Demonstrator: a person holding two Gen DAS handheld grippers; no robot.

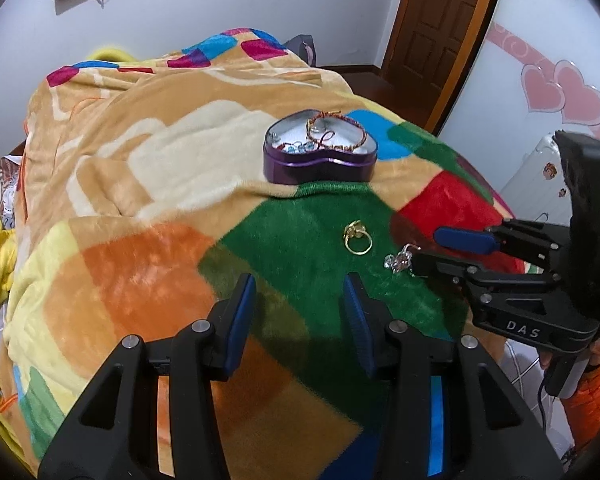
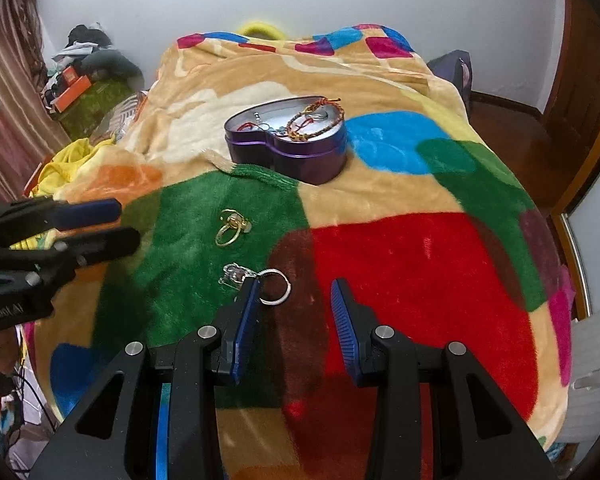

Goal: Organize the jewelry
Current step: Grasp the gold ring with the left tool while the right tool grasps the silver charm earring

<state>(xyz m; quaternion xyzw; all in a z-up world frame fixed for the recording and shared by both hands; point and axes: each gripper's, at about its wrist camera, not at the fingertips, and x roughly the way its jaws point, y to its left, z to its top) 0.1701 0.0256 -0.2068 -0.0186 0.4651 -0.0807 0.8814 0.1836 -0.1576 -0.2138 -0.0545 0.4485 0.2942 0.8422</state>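
Two pieces of jewelry lie loose on the green patch of the blanket (image 2: 188,216) on the bed, in front of the open heart-shaped tin (image 2: 288,148), which already holds a braided bracelet (image 2: 315,120). The silver keyring with clear charm (image 2: 256,280) lies just ahead of the right tongs (image 2: 294,292), toward their left pad; its ring sits against that pad's tip, and the piece's long axis runs across the tongs' line of approach, charm end pointing away to the left. The right tongs stand partly open with nothing between the pads. The gold ring (image 1: 357,237) lies farther up the green patch, ahead and slightly right of the left tongs (image 1: 300,292), which also stand partly open and empty. The right tongs are therefore the nearer to the keyring; a small shift to their left should bring its ring between the pads. The tin lies beyond both pieces.
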